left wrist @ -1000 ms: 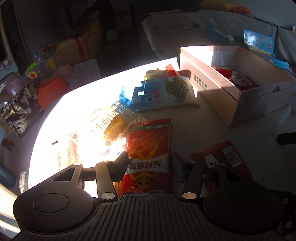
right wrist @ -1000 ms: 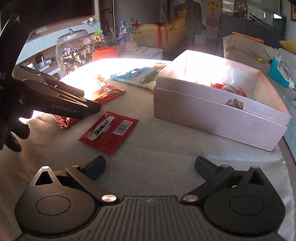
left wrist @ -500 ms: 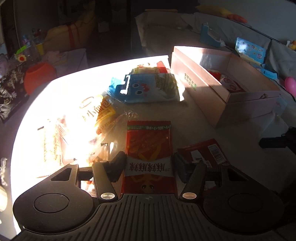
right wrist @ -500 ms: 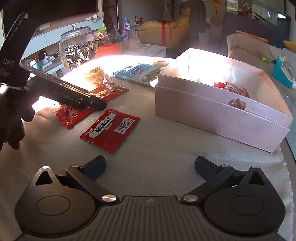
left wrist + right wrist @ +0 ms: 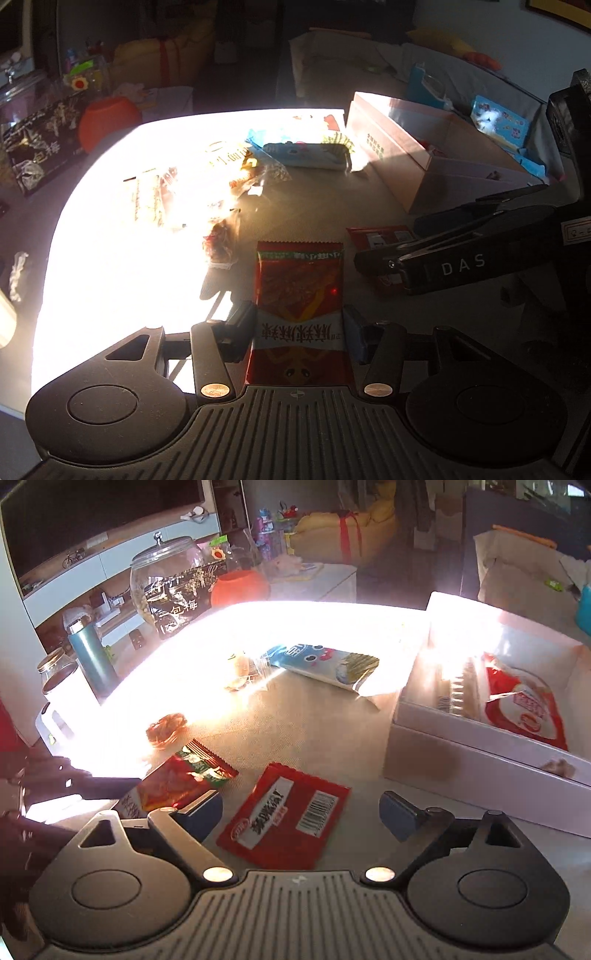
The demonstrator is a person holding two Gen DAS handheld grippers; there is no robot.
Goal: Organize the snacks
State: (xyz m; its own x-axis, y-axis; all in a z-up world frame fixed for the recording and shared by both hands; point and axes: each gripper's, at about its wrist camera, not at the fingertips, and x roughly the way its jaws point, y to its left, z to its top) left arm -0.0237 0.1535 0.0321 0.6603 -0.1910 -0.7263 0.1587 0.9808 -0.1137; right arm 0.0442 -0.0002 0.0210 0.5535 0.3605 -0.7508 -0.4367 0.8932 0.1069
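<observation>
Left gripper (image 5: 299,332) closing on red packet (image 5: 299,291); right gripper (image 5: 299,812) narrowing around flat red packet (image 5: 284,821), not yet touching. Squeeze gently, lift level.

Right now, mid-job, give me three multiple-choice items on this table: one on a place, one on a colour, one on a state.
1. Where does the blue snack bag lie?
A. On the table beside the box
B. Inside the box
C. On the floor

2. What colour is the barcoded packet between the right tool's fingers?
A. Green
B. Red
C. Yellow

3. How is the pink box?
A. Lidded
B. Tipped over
C. Open on top, with snacks inside

Answers:
1 A: it rests on the cloth just outside the box wall.
2 B: its wrapper is red with a white barcode patch.
3 C: no lid shows, and a red and white pack lies inside.
</observation>
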